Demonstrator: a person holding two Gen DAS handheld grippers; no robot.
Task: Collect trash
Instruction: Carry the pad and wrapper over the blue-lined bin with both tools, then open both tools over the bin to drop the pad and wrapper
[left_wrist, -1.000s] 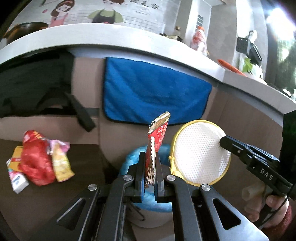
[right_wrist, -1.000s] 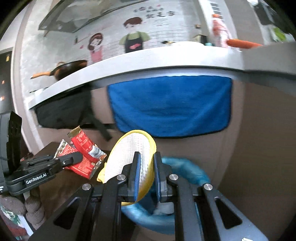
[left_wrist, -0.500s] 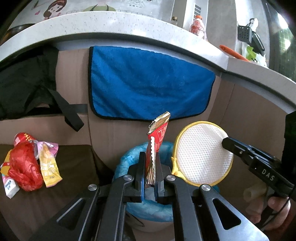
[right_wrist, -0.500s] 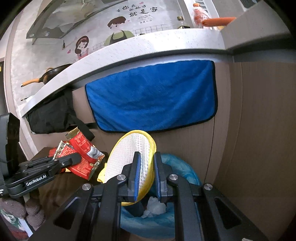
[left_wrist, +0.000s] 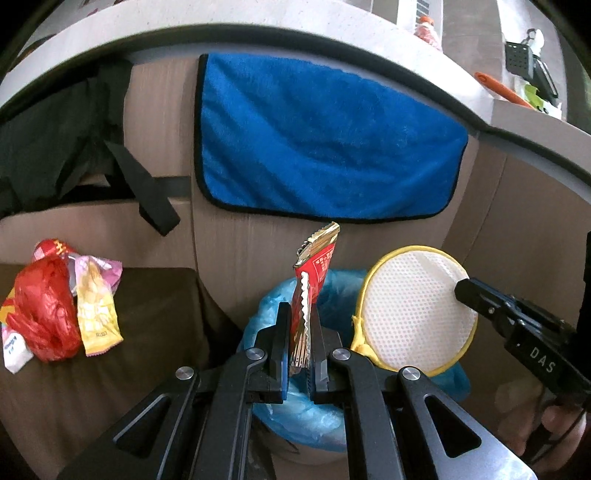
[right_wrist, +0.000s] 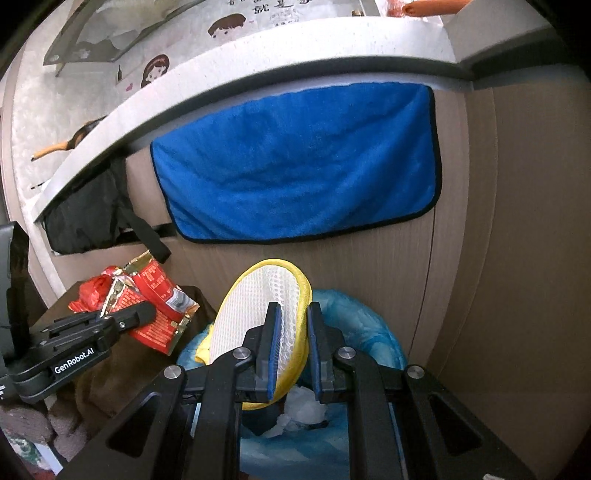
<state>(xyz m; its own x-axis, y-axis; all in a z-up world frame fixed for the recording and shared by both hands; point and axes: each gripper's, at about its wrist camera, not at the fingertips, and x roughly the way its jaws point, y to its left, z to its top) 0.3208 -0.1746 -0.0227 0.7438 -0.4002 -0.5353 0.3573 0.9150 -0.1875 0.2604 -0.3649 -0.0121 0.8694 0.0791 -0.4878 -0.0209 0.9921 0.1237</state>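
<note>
My left gripper (left_wrist: 298, 334) is shut on a red foil snack wrapper (left_wrist: 314, 280) and holds it upright over the bin lined with a blue bag (left_wrist: 306, 406). My right gripper (right_wrist: 290, 334) stands with its jaws slightly apart around a round white mesh pad with a yellow rim (right_wrist: 266, 310), held over the same bin (right_wrist: 369, 332). The pad (left_wrist: 410, 314) and right gripper (left_wrist: 480, 299) show in the left wrist view. The wrapper (right_wrist: 155, 302) and left gripper (right_wrist: 136, 317) show in the right wrist view. White crumpled paper (right_wrist: 303, 406) lies inside the bin.
More trash lies on the brown surface to the left: a red plastic bag (left_wrist: 40, 314), a yellow-pink wrapper (left_wrist: 96, 306) and a white packet (left_wrist: 13, 350). A blue towel (left_wrist: 325, 147) hangs on the counter front behind the bin. A black bag (left_wrist: 55, 147) hangs at left.
Both grippers have moved closer to and lower over the bin, so the view tilts down and the bin's inside shows more. The right jaws have parted slightly around the pad.
</note>
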